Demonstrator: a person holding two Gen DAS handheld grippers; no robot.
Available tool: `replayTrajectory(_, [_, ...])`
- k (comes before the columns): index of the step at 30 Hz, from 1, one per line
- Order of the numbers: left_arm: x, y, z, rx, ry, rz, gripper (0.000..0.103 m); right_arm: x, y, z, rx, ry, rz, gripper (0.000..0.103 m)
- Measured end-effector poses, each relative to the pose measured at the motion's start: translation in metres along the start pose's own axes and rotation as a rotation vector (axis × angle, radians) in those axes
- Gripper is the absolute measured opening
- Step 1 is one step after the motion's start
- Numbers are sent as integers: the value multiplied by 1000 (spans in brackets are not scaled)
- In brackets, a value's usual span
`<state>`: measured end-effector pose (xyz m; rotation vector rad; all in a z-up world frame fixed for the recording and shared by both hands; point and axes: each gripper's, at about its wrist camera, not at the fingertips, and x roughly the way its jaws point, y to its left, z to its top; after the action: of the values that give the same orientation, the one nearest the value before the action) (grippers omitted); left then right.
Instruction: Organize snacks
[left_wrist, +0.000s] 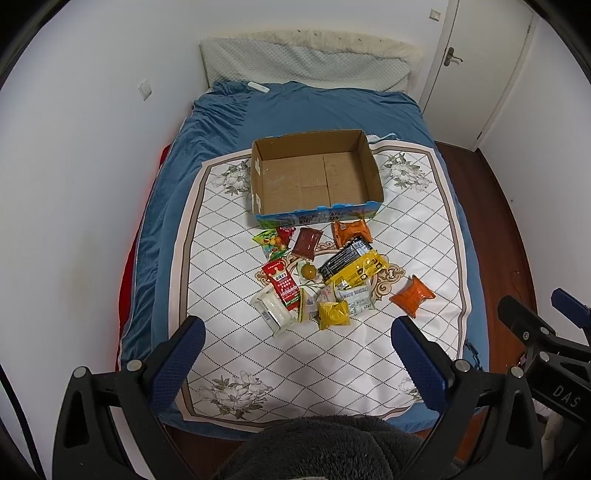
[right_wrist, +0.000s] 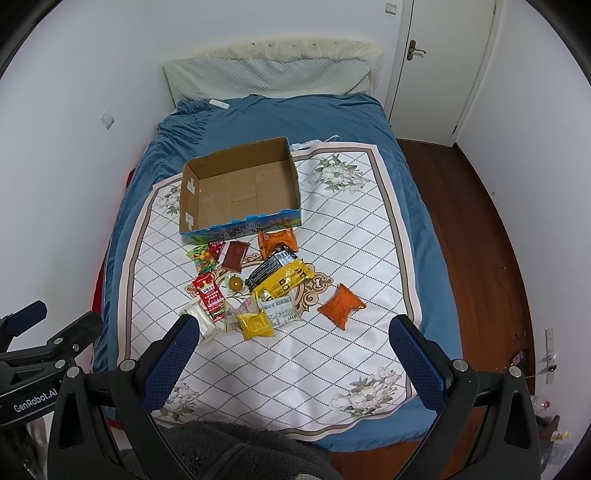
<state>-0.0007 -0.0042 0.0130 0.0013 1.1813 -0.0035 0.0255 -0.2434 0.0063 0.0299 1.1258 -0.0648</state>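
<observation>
An empty cardboard box (left_wrist: 373, 173) (right_wrist: 293, 181) sits on the white patterned cloth (left_wrist: 229, 229) (right_wrist: 362, 240) on the bed. In front of it lies a heap of several snack packets: a yellow-black bag (left_wrist: 360, 271) (right_wrist: 284, 281), a small yellow packet (left_wrist: 333, 314) (right_wrist: 255, 325), a red packet (left_wrist: 282, 283) (right_wrist: 209, 295), a white packet (left_wrist: 273, 311). One orange packet (left_wrist: 413, 296) (right_wrist: 341, 305) lies apart to the right. My left gripper (left_wrist: 297, 326) and right gripper (right_wrist: 295, 326) both hang open above the near end of the cloth, holding nothing.
The blue bedspread (left_wrist: 295, 110) (right_wrist: 332, 118) runs back to a pillow (left_wrist: 306, 66) at the headboard. White wall borders the bed on the left. Wooden floor (right_wrist: 480, 229) and a closed door (right_wrist: 443, 66) are on the right. A dark fleece sleeve (left_wrist: 317, 446) fills the bottom.
</observation>
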Motion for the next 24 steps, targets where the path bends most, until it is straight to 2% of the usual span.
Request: replayTrajectory(24, [-10,-2,-11,5,-37,-8,103,-14,-7,-6,12,-33,7,103])
